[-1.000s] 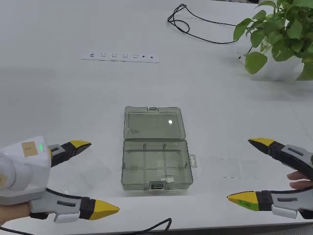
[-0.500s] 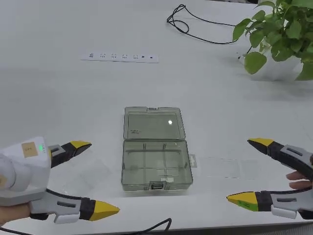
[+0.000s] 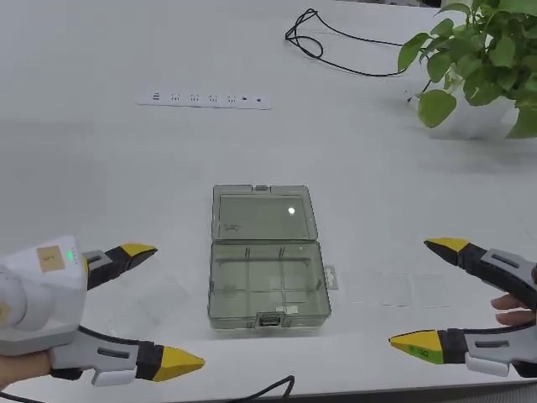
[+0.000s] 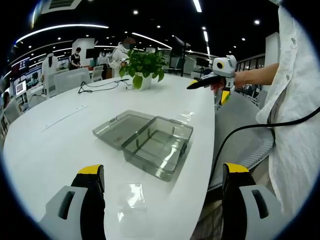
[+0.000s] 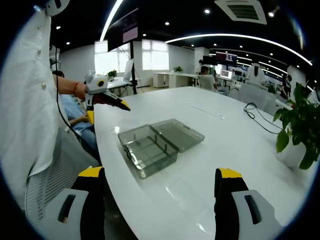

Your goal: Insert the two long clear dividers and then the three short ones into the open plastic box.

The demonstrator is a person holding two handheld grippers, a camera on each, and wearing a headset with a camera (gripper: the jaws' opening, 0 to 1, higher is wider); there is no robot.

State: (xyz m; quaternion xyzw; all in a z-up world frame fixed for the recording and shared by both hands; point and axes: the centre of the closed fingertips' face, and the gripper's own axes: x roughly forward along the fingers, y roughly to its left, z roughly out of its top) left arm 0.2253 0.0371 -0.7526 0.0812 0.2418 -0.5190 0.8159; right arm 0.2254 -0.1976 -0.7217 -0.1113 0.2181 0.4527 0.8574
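L claw (image 3: pixel 172 305), R claw (image 3: pixel 415 292) agape over white table (image 3: pixel 101 168) w/ box (image 3: pixel 267 285), plant (image 3: pixel 478 50).

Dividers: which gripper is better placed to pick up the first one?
Left, marginally: a clear divider lies just ahead, between the open jaws of the left gripper. The right gripper, also open, has clear pieces nearby too; which are long, I can't tell.

My left tool (image 3: pixel 170 305) has a white boxy housing with a tan label and a small green light. Its two jaws run grey, then black, and end in pointed yellow tips. A thin black cable (image 3: pixel 277 384) lies near it. My right tool (image 3: pixel 419 292) has the same colours, with a green marking on one yellow tip. The wearer has on a white buttoned shirt (image 5: pixel 22 115).
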